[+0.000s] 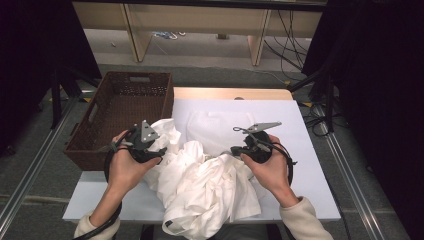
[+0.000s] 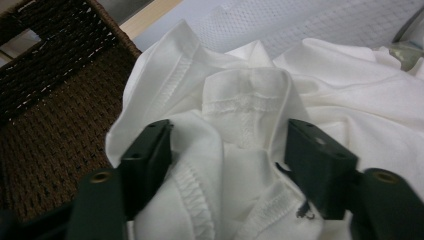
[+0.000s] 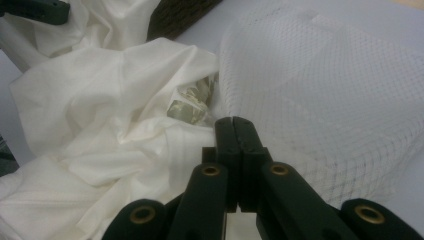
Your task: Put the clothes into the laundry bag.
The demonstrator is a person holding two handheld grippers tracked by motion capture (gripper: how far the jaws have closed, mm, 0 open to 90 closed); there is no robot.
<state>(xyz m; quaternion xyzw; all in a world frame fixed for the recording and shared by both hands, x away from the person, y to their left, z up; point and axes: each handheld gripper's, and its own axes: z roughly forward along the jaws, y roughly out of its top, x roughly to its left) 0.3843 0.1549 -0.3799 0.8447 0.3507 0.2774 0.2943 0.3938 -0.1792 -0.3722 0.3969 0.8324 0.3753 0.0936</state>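
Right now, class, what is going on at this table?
A person works a crumpled white garment with tongs in each hand. The left tongs are open around a bunched, stitched fold. The right tongs are shut at the garment's edge beside a white mesh bag. A wicker basket sits to the left.

your sleeves (image 1: 305,220) are cream, cuffs ending at the wrists. your left gripper (image 2: 227,165) has two chunky black jaws with blocky pads, a brass-coloured rivet at each jaw's base. your right gripper (image 3: 233,131) is the same black make, four brass rivets along its linkage. each carries a grey three-cornered plate (image 1: 148,132) on top, and a black cable (image 1: 107,220) trails past your left forearm.
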